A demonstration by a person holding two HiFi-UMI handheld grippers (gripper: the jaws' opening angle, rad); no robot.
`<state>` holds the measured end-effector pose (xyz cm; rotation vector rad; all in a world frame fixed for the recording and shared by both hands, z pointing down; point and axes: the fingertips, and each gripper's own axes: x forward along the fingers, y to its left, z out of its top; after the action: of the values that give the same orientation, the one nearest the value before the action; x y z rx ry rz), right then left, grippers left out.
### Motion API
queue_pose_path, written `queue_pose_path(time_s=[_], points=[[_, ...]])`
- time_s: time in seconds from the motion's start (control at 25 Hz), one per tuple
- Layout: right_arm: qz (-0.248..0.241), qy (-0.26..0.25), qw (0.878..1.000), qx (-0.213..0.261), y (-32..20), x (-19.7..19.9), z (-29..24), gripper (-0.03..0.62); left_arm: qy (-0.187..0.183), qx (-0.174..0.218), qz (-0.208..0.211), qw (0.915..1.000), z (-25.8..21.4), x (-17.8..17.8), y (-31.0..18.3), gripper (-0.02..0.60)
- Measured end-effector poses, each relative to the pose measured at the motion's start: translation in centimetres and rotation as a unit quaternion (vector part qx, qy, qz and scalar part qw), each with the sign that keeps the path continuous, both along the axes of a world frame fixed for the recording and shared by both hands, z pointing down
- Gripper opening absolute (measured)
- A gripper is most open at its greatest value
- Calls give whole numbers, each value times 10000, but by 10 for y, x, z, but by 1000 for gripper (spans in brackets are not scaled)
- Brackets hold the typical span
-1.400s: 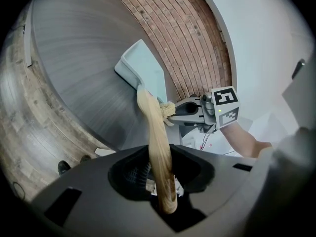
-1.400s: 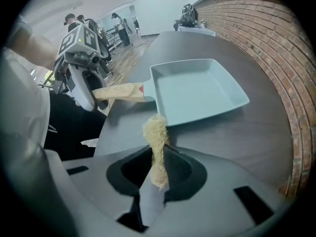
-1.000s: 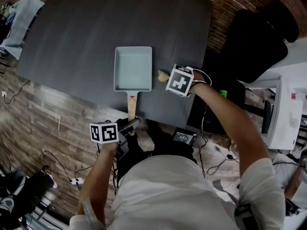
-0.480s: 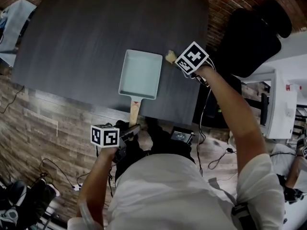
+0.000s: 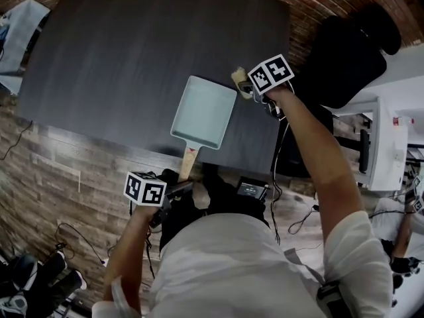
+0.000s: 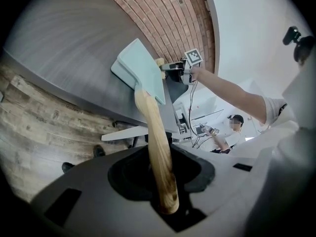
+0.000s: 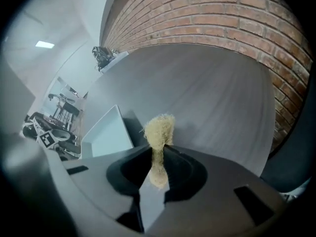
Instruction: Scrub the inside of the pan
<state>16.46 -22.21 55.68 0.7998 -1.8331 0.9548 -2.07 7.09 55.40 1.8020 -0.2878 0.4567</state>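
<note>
pan: at desk near-right part, wooden handle past desk's near edge | L gripper: fingers clamped on that handle | R gripper: fingers pinch fibre scrubber, over desk's right side, outside pan

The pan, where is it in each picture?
Head view: the pan is in the middle, over the dark table.
Left gripper view: the pan is in the upper middle, at the far end of its wooden handle.
Right gripper view: the pan is left of centre, beside the brush.
Shared landmark: the dark table.
</note>
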Motion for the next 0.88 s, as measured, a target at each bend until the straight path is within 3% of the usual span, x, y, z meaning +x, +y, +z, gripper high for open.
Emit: queue_pose_path(time_s=[0.36, 0.88], points=[[4, -571, 9972, -475, -2, -31, 5, 78, -121, 128, 356, 9992, 0, -3, 1, 126], [-282, -787, 9943, -657, -18, -71, 1, 78, -286, 437, 693, 9962, 1, -3, -1, 127]])
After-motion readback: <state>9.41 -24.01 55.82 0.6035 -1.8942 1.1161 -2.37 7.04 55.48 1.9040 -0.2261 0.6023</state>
